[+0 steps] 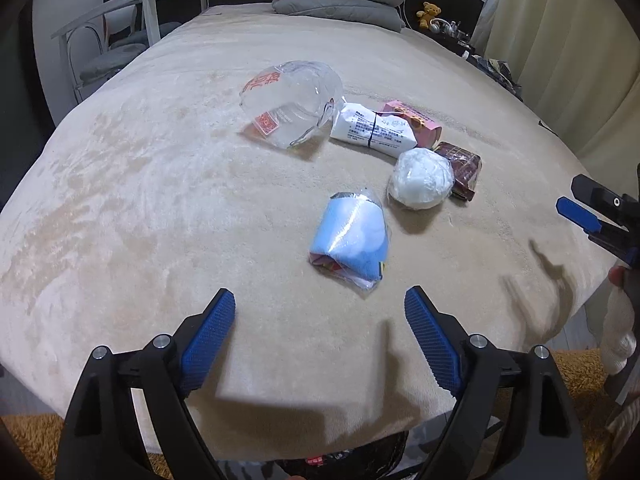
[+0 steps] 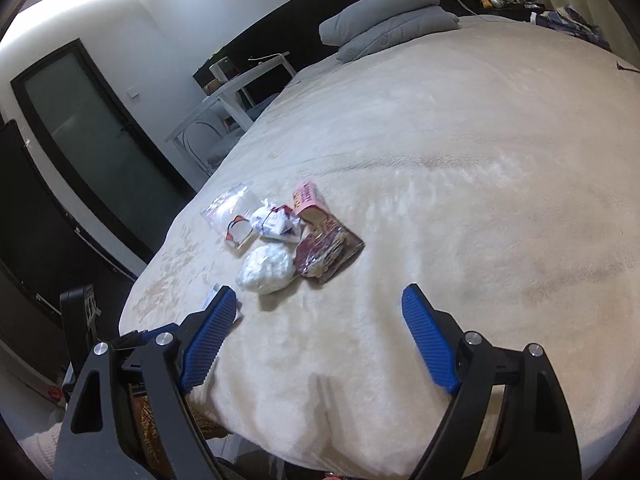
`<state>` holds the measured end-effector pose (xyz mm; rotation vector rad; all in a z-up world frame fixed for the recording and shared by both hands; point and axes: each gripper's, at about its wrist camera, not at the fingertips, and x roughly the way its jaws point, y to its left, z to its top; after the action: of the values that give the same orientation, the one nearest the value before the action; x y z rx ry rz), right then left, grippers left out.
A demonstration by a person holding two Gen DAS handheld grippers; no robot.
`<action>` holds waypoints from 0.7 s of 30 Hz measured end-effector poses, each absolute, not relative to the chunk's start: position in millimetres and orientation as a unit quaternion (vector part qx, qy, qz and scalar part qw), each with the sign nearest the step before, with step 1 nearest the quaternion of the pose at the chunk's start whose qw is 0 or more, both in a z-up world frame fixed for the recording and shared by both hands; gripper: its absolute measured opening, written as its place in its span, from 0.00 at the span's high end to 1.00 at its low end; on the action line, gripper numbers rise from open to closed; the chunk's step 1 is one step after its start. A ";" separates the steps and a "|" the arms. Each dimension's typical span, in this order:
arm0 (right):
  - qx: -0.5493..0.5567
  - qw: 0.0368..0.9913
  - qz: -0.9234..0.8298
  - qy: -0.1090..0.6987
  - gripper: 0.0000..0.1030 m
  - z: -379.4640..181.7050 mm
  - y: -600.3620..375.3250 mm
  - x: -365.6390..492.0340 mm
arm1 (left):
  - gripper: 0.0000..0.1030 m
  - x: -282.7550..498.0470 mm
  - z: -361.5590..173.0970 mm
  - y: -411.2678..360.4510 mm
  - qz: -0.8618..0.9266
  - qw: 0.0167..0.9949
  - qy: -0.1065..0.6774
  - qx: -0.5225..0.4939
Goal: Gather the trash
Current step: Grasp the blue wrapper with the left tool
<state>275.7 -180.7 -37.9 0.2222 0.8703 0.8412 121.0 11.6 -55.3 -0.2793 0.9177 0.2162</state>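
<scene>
Both grippers, left [image 1: 320, 300] and right [image 2: 316, 300], wide open, empty. Blue packet [image 1: 349, 236] nearest: light, crinkly, probably slippery; pinch across its folded middle.

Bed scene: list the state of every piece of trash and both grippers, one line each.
left gripper: open, empty, above the bed's near edge.
right gripper: open, empty.
clear plastic bag: puffed up, lying on the blanket.
white printed packet: lying flat, rests against the pink box.
pink box: on its side.
white wad in plastic: balled up, touching the brown wrapper.
brown wrapper: crumpled.
blue packet: folded, apart from the rest.
</scene>
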 end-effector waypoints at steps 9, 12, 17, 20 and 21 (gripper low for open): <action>0.051 0.815 0.408 0.408 0.18 -46.4 -131.6 277.2 | 0.17 155.0 -59.5 1.2 0.096 0.887 0.444 -0.088; 0.045 0.811 0.435 0.390 0.18 -39.8 -116.1 268.1 | 0.17 164.1 -63.6 0.8 0.094 0.888 0.443 -0.081; 0.004 0.803 0.449 0.392 0.18 -45.6 -82.6 265.7 | 0.29 168.3 -74.4 -2.6 0.114 0.890 0.438 -0.056; -0.022 0.803 0.446 0.395 0.18 -53.9 -66.7 266.8 | 0.46 163.2 -78.7 -2.9 0.125 0.893 0.430 -0.042; -0.032 0.804 0.442 0.396 0.18 -57.6 -62.1 267.4 | 0.54 162.2 -78.6 -2.0 0.128 0.894 0.427 -0.038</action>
<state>267.4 -62.1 -57.6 -0.0679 0.8488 0.9477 162.2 -2.0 -78.6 -0.0789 0.8865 0.2660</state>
